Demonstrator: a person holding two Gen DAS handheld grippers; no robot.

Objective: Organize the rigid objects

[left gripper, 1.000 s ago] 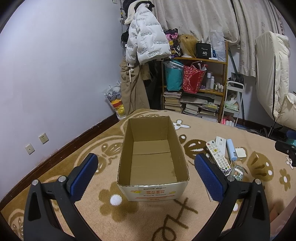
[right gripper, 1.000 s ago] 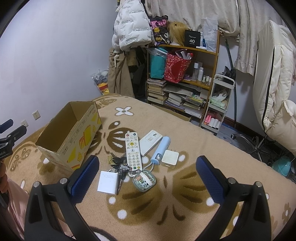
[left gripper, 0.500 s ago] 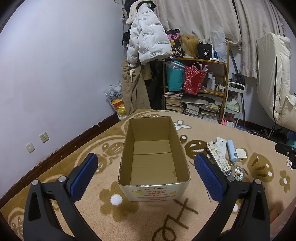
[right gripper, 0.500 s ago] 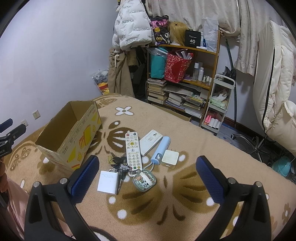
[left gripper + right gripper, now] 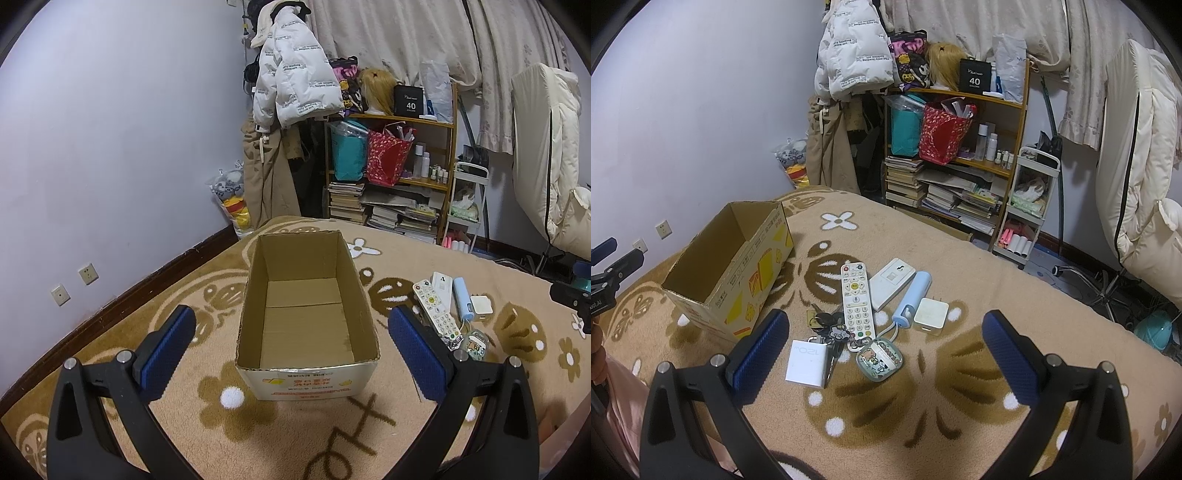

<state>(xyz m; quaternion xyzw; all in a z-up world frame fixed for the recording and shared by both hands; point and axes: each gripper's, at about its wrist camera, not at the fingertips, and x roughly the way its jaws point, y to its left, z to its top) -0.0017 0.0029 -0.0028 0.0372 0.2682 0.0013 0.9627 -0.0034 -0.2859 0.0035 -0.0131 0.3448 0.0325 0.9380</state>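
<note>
Almost nothing has moved since a second ago — the left view has crept a touch closer to the box (image 5: 308, 314), and the right view holds as it was.

The box stands open and empty on the rug (image 5: 110, 343), so sorting has not begun; this looks like the pause before the first pick. The left gripper (image 5: 291, 345) hangs over the box mouth, jaws wide, holding nothing. The right gripper (image 5: 886, 354) hovers above the pile, also spread wide and empty.

The pile lies just right of the box: remote (image 5: 857, 301), white plate (image 5: 892, 282), blue tube (image 5: 911, 299), big charger (image 5: 808, 363), small charger (image 5: 931, 316), round case (image 5: 879, 358) and keys (image 5: 827, 322), packed close and partly touching. The next move likely calls for the right gripper to drop onto one piece — the big charger sits nearest and fairly free — and pinch it without dragging the keys beside it.

Only the left view shows the bare box floor. Only the right view shows the whole pile; from the left, its near part hides behind a finger pad (image 5: 413, 354), and the big charger and keys cannot be seen.
</note>
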